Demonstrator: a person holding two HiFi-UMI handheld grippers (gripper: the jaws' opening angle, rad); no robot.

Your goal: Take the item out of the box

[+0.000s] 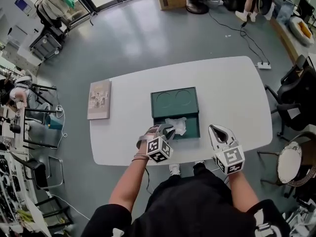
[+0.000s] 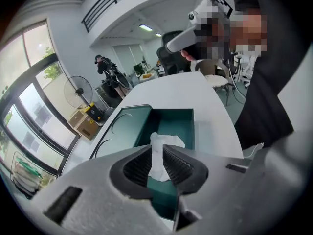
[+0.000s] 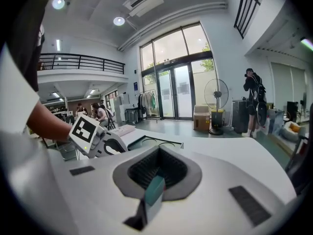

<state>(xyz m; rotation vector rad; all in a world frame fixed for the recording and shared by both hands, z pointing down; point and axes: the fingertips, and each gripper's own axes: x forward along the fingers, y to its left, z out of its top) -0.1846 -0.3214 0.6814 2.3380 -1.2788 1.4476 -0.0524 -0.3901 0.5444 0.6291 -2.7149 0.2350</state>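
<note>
We are at the grasp: our left hand-held gripper (image 2: 157, 163) has narrowed onto the white crumpled paper (image 2: 164, 142), which lies inside the green box (image 1: 193, 126) on the table (image 1: 232, 88). Our right hand-held gripper (image 3: 157, 173) is closed and empty. Next we should lift it straight up.

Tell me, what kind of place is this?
Probably a big open office or workshop. There's a white table, black office chairs beside it, and tall glass doors with a standing fan nearby.
</note>
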